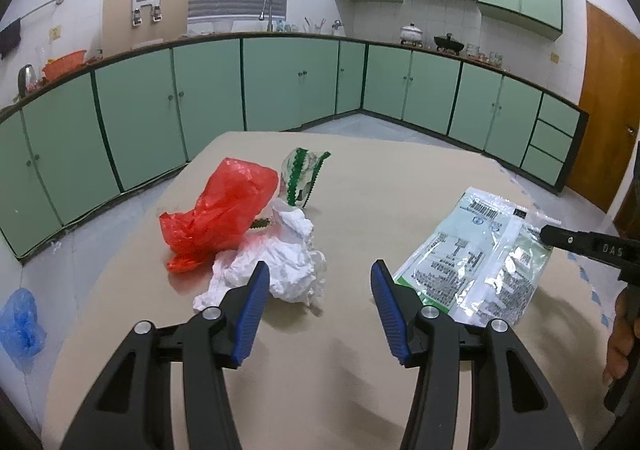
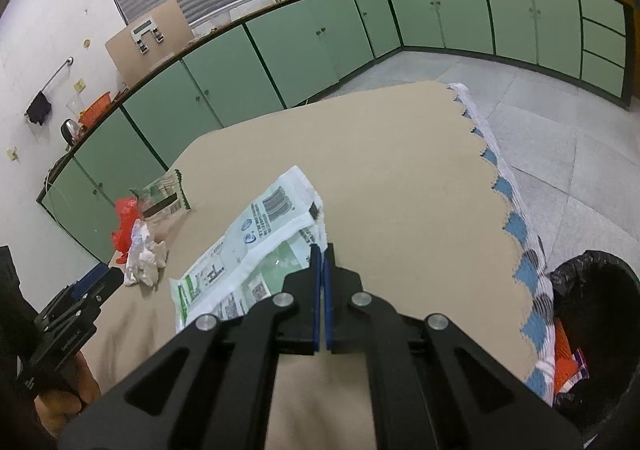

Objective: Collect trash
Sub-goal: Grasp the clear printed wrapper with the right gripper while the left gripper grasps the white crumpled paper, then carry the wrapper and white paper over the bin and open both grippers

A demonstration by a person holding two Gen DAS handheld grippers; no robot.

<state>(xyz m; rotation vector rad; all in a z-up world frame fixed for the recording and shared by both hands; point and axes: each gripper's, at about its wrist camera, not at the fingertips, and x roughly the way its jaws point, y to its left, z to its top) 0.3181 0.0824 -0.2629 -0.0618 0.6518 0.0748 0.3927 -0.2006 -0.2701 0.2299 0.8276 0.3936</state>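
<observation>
I'm looking along my left gripper and its blue fingers are standing apart with nothing between them, hovering over the tan table. Just ahead of the left finger, a crumpled white paper wad is lying on the tabletop, touching a red plastic bag beside it. Behind those two, a clear wrapper with green zigzag edges is standing up off the surface.

Over on my right, the right gripper is pinching its fingers together on the edge of a large white and green printed packet. In the left view the same packet is lying mostly flat on the table, with the black tip of the right gripper meeting its far right edge.

At the right edge of the table, a cloth with a blue and white zigzag border is hanging down. Below it, a bin with a black liner is sitting on the floor, with some orange and purple wrappers showing inside.

A blue plastic bag is lying on the floor to the left of the table.
</observation>
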